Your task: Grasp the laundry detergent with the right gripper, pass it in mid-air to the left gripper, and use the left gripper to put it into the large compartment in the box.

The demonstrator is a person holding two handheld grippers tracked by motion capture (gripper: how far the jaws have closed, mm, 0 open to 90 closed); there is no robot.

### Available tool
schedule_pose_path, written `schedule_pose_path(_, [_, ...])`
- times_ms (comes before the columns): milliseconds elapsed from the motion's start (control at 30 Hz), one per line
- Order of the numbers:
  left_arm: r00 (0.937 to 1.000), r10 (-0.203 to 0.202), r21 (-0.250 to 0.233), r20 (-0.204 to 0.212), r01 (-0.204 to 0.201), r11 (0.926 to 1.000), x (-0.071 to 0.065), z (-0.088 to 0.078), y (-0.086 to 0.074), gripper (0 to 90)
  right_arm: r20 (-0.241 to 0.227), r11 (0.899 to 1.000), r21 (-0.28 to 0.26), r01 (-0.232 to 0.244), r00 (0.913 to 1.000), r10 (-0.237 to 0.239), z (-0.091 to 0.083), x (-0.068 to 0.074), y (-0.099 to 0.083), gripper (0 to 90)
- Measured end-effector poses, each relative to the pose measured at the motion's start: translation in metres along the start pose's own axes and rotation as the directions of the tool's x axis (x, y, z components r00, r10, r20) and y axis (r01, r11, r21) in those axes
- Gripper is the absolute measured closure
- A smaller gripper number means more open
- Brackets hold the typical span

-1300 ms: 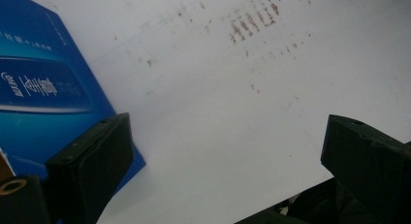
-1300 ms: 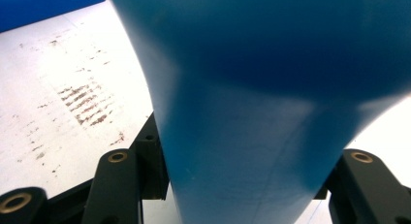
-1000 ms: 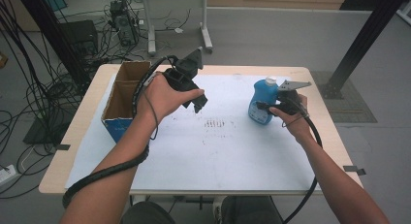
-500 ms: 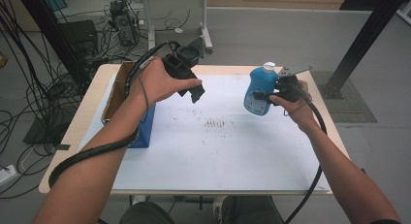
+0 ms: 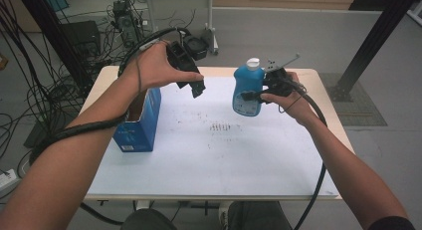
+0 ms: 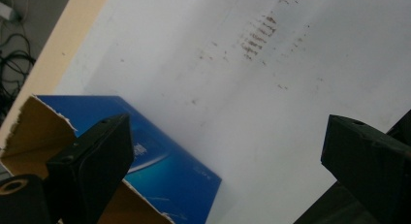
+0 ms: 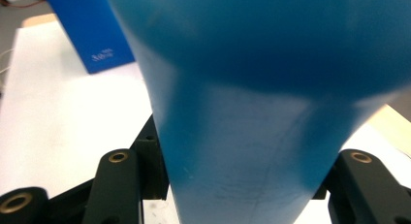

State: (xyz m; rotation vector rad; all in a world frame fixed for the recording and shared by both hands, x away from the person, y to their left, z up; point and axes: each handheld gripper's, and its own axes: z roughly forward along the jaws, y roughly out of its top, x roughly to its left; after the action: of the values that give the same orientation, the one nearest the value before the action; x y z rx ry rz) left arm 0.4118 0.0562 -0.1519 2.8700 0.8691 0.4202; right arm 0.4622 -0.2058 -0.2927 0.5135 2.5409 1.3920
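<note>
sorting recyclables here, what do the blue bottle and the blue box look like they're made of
Blue bottle: likely plastic, with smooth, slightly glossy, evenly coloured walls and a white cap.
Blue box: printed cardboard, glossy blue outside, with a brown, ragged torn top edge in the left gripper view.

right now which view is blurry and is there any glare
Right gripper view: the blue bottle sits too close, soft and out of focus, and the white sheet beside it is washed out bright. Left gripper view: the blue box is slightly soft. High view: even light, fairly sharp.
</note>
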Motion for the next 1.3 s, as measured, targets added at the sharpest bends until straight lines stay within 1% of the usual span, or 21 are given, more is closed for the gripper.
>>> schedule_pose_path(67, [0.9998, 0.020, -0.016, -0.004, -0.020, 0.9997, 0.001, -0.003, -0.001, 5.6, -0.027, 1.000, -0.003, 0.007, 0.9996, -0.007, 0.003, 0.005, 0.006, 43.8])
schedule_pose_path(133, [0.9988, 0.045, -0.052, -0.020, -0.046, 0.9976, 0.001, -0.008, -0.003, 5.6, -0.054, 1.000, -0.005, 0.028, 0.9982, -0.028, 0.008, 0.012, 0.013, 43.8])
schedule_pose_path(200, [0.9977, 0.065, -0.073, -0.019, -0.066, 0.9951, 0.001, -0.011, -0.004, 5.6, -0.074, 0.999, -0.003, 0.048, 0.9961, -0.048, 0.013, 0.018, 0.019, 43.8])
schedule_pose_path(267, [0.9967, 0.080, -0.070, -0.011, -0.081, 0.9942, 0.002, -0.012, -0.004, 5.6, -0.091, 0.998, 0.003, 0.064, 0.9938, -0.063, 0.017, 0.022, 0.023, 43.8])
schedule_pose_path(367, [0.9936, 0.113, -0.065, -0.010, -0.113, 0.9914, 0.000, -0.013, -0.004, 5.5, -0.123, 0.996, 0.005, 0.089, 0.9885, -0.088, 0.025, 0.030, 0.029, 43.7])
schedule_pose_path(433, [0.9900, 0.140, -0.081, -0.014, -0.141, 0.9867, -0.003, -0.015, -0.004, 5.5, -0.141, 0.994, 0.001, 0.106, 0.9845, -0.105, 0.030, 0.035, 0.032, 43.6])
schedule_pose_path(467, [0.9886, 0.150, -0.091, -0.003, -0.150, 0.9845, -0.003, -0.017, -0.004, 5.5, -0.151, 0.994, -0.002, 0.110, 0.9825, -0.109, 0.033, 0.038, 0.034, 43.7])
schedule_pose_path(500, [0.9873, 0.159, -0.093, -0.002, -0.158, 0.9830, -0.004, -0.017, -0.004, 5.5, -0.165, 0.993, -0.006, 0.120, 0.9791, -0.119, 0.036, 0.041, 0.035, 43.7])
schedule_pose_path(567, [0.9842, 0.177, -0.088, -0.007, -0.177, 0.9803, -0.005, -0.018, -0.003, 5.5, -0.185, 0.992, -0.009, 0.128, 0.9744, -0.128, 0.041, 0.046, 0.038, 43.7])
schedule_pose_path(633, [0.9807, 0.196, -0.081, 0.002, -0.195, 0.9775, -0.007, -0.019, -0.002, 5.5, -0.206, 0.990, -0.013, 0.139, 0.9686, -0.139, 0.046, 0.052, 0.040, 43.7])
schedule_pose_path(667, [0.9790, 0.203, -0.082, 0.011, -0.202, 0.9760, -0.008, -0.019, -0.002, 5.5, -0.214, 0.989, -0.015, 0.149, 0.9656, -0.148, 0.049, 0.055, 0.042, 43.7])
schedule_pose_path(700, [0.9785, 0.204, -0.079, 0.026, -0.202, 0.9762, -0.008, -0.020, -0.002, 5.4, -0.221, 0.987, -0.018, 0.157, 0.9626, -0.157, 0.051, 0.058, 0.043, 43.7])
schedule_pose_path(767, [0.9745, 0.221, -0.077, 0.041, -0.217, 0.9731, -0.011, -0.020, -0.001, 5.1, -0.239, 0.986, -0.023, 0.165, 0.9566, -0.166, 0.056, 0.063, 0.045, 43.8])
schedule_pose_path(800, [0.9735, 0.224, -0.075, 0.045, -0.220, 0.9725, -0.012, -0.019, -0.001, 5.1, -0.250, 0.984, -0.026, 0.176, 0.9519, -0.177, 0.060, 0.066, 0.046, 43.8])
schedule_pose_path(933, [0.9659, 0.250, -0.052, 0.068, -0.246, 0.9678, -0.017, -0.015, -0.001, 5.1, -0.271, 0.981, -0.036, 0.190, 0.9433, -0.192, 0.068, 0.072, 0.048, 43.8])
schedule_pose_path(1000, [0.9634, 0.257, -0.043, 0.078, -0.254, 0.9663, -0.018, -0.013, -0.001, 5.1, -0.282, 0.979, -0.041, 0.199, 0.9378, -0.203, 0.072, 0.074, 0.049, 43.8])
schedule_pose_path(1100, [0.9592, 0.267, -0.028, 0.093, -0.266, 0.9637, -0.019, -0.009, 0.000, 5.1, -0.294, 0.978, -0.045, 0.204, 0.9326, -0.209, 0.075, 0.078, 0.050, 43.8])
schedule_pose_path(1133, [0.9588, 0.267, -0.027, 0.096, -0.266, 0.9636, -0.019, -0.009, 0.000, 5.1, -0.300, 0.977, -0.049, 0.209, 0.9294, -0.214, 0.076, 0.079, 0.050, 43.8])
schedule_pose_path(1200, [0.9560, 0.268, -0.021, 0.119, -0.268, 0.9633, -0.019, -0.007, 0.001, 5.0, -0.308, 0.975, -0.052, 0.216, 0.9250, -0.222, 0.077, 0.081, 0.050, 43.8])
schedule_pose_path(1267, [0.9537, 0.273, -0.014, 0.127, -0.273, 0.9619, -0.020, -0.006, 0.002, 5.1, -0.319, 0.974, -0.057, 0.219, 0.9205, -0.226, 0.078, 0.083, 0.050, 43.8])
schedule_pose_path(1300, [0.9500, 0.279, -0.001, 0.139, -0.282, 0.9594, -0.020, -0.006, 0.003, 5.0, -0.320, 0.974, -0.059, 0.221, 0.9198, -0.228, 0.078, 0.084, 0.050, 43.8])
